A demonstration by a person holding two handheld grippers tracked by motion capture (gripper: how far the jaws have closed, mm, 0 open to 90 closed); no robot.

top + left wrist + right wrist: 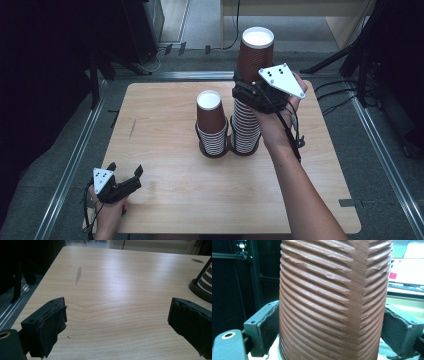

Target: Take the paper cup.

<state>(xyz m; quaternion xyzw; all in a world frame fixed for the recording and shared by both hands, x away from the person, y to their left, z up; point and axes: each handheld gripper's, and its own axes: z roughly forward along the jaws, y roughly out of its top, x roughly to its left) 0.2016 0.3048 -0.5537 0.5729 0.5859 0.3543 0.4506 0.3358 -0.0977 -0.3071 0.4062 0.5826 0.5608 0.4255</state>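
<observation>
The brown ribbed paper cup with a white inside sits at the top of the taller stack of nested cups, raised above the striped rims beneath it, toward the far right of the table's middle; the right gripper grips this cup at its lower part, and in the right gripper view its 2 black pads sit against either side of the ribbed wall, clamped on it. Just left of this stack, bases nearly touching, stands a shorter stack of the same cups, each stack in a round dark base.

The left gripper rests near the table's near left corner, well apart from both stacks; its jaws stand wide apart with nothing between them, bare wood showing in the gap in the left gripper view, and the dark base of a stack lies off to that view's right edge.

The light wooden table has rounded corners; its whole near half and left side lie bare, giving room between the left gripper and the stacks; a faint grey streak marks the left part; a metal rail runs along the floor beside the left edge, another past the right edge.
</observation>
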